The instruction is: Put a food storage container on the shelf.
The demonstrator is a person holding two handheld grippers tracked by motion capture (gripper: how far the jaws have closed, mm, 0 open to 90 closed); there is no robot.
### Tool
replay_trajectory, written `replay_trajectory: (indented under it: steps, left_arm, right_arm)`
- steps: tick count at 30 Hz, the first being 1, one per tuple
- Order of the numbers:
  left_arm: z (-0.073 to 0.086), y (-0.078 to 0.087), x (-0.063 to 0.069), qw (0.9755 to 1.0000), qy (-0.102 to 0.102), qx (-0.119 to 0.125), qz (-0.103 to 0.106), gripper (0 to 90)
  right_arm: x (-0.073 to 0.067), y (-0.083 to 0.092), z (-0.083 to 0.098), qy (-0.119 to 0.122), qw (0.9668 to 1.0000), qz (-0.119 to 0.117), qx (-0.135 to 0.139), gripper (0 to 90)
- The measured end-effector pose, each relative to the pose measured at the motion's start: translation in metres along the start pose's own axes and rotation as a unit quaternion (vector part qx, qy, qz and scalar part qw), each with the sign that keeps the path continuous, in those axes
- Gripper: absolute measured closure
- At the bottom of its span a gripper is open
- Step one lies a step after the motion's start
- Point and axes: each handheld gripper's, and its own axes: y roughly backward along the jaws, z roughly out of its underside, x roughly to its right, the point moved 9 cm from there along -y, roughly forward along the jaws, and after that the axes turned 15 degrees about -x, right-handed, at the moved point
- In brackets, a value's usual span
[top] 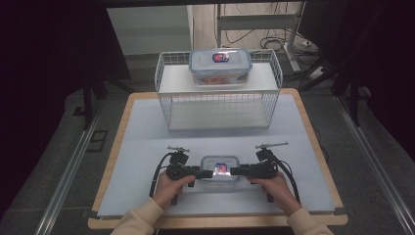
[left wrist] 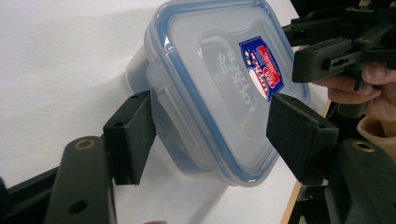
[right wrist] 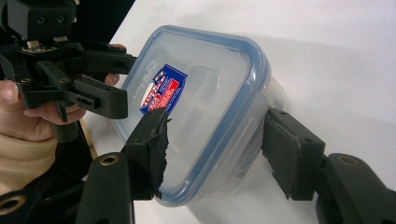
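Note:
A small clear box with a blue-rimmed lid and a red and blue sticker [top: 220,169] lies on the white mat near the front edge. My left gripper [top: 208,174] points in at its left end and my right gripper [top: 234,171] at its right end. In the left gripper view the box [left wrist: 224,84] lies end-on between the jaws of the left gripper [left wrist: 217,135], one pad by the side latch, the other at the lid's edge. In the right gripper view the right gripper [right wrist: 219,149] straddles the other end of the box [right wrist: 201,107], with a thin gap at one pad.
A white wire basket [top: 164,105] stands upside down at the back of the mat, with a larger clear box [top: 220,66] with orange contents on top. The white mat [top: 147,147] covers a wooden table [top: 313,132]. Dark floor and rails flank both sides.

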Motion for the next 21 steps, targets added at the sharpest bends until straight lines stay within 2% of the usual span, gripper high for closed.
replay_trajectory:
  steps: [7,8,12,21]
  left_arm:
    - [0.004,0.006,0.004,0.9998,-0.003,0.022,0.001,42.5]
    - [0.006,0.007,0.004,0.9997,-0.011,0.019,-0.002,43.2]
    - [0.010,0.010,0.006,0.9995,-0.018,0.025,-0.002,46.8]
    - [0.014,0.011,0.010,0.9991,-0.023,0.035,-0.008,49.5]
  right_arm:
    - [-0.005,0.005,0.005,0.013,0.9998,0.003,0.014,48.2]
    - [-0.006,0.005,0.005,0.016,0.9997,0.004,0.015,49.1]
    - [-0.008,0.008,0.007,0.018,0.9996,0.001,0.019,51.3]
    - [-0.011,0.009,0.009,0.011,0.9995,-0.003,0.028,52.5]
